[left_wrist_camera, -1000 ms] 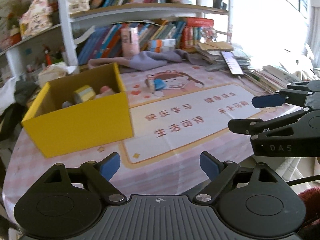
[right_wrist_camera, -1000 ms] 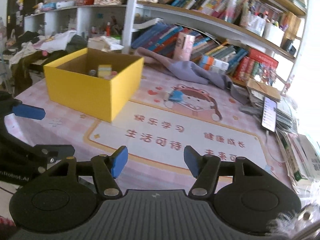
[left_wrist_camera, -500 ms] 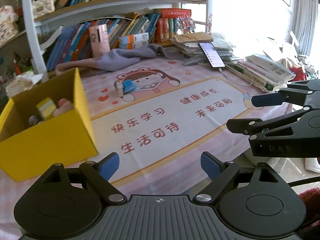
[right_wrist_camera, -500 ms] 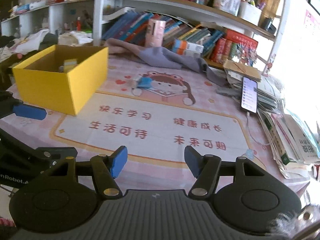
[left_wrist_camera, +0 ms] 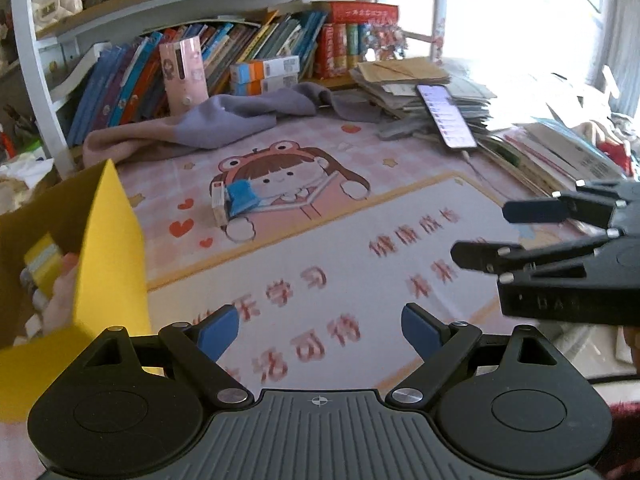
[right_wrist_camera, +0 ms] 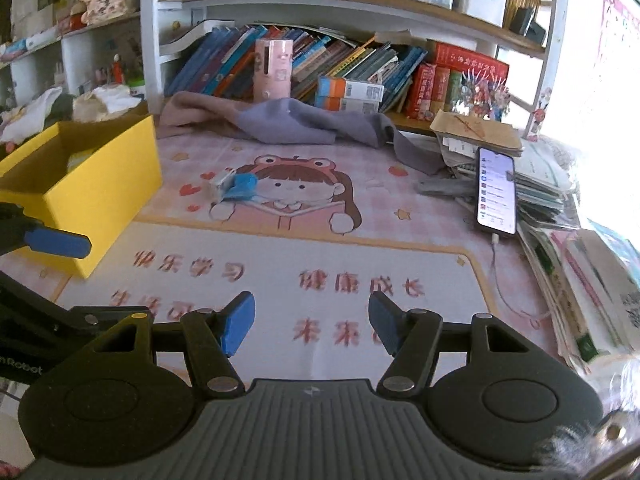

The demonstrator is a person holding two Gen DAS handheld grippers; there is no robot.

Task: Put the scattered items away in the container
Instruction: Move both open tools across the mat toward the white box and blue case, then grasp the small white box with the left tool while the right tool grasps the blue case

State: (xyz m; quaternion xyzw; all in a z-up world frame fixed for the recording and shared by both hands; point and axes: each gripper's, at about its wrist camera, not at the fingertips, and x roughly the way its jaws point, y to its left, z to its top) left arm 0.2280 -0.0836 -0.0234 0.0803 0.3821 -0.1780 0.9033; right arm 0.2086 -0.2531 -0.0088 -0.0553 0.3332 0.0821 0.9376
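left claw agape, empty | right claw agape, empty | blue item far ahead, right of yellow box

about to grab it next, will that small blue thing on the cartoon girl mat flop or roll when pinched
The small blue item looks soft and crumpled, so it probably flops rather than rolls. It leans against a small white box, which may shift or come along if nudged. Both look light; the left gripper and right gripper are open and empty.
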